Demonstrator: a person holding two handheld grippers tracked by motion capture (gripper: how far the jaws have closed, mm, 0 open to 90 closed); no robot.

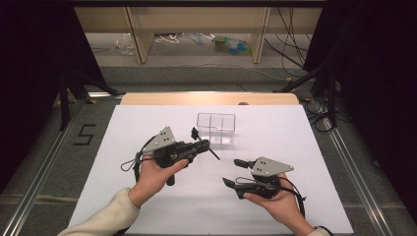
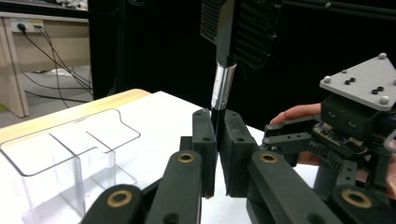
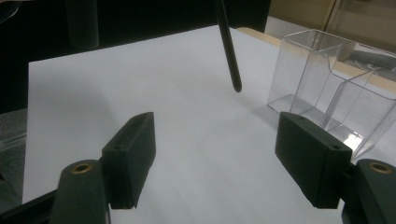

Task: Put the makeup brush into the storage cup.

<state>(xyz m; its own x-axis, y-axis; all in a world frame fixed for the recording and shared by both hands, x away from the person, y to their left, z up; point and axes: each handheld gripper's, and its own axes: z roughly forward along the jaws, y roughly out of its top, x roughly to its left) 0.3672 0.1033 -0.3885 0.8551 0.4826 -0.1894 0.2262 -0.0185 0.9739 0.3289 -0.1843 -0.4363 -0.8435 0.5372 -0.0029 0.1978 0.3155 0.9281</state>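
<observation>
My left gripper [image 1: 204, 144] [image 2: 217, 122] is shut on the black handle of a brush [image 2: 223, 86] with a silver ferrule and a wide black head. In the high view the brush [image 1: 195, 132] lies slanted across the jaws, head toward the far side. Its thin handle end [image 3: 232, 65] hangs above the white sheet. A clear plastic organizer [image 1: 216, 128] [image 2: 60, 149] [image 3: 322, 88] with three compartments stands just beyond the left gripper. My right gripper [image 1: 235, 173] [image 3: 215, 154] is open near the front right, nothing between its jaws, aimed toward the brush handle and organizer.
A white sheet [image 1: 147, 196] covers the table, with a wooden edge [image 1: 206, 98] at the far side. Dark stands [image 1: 64, 93] flank the table, and cables [image 1: 290, 54] lie on the floor beyond. The right gripper [image 2: 327, 135] and a person's fingers appear close by in the left gripper view.
</observation>
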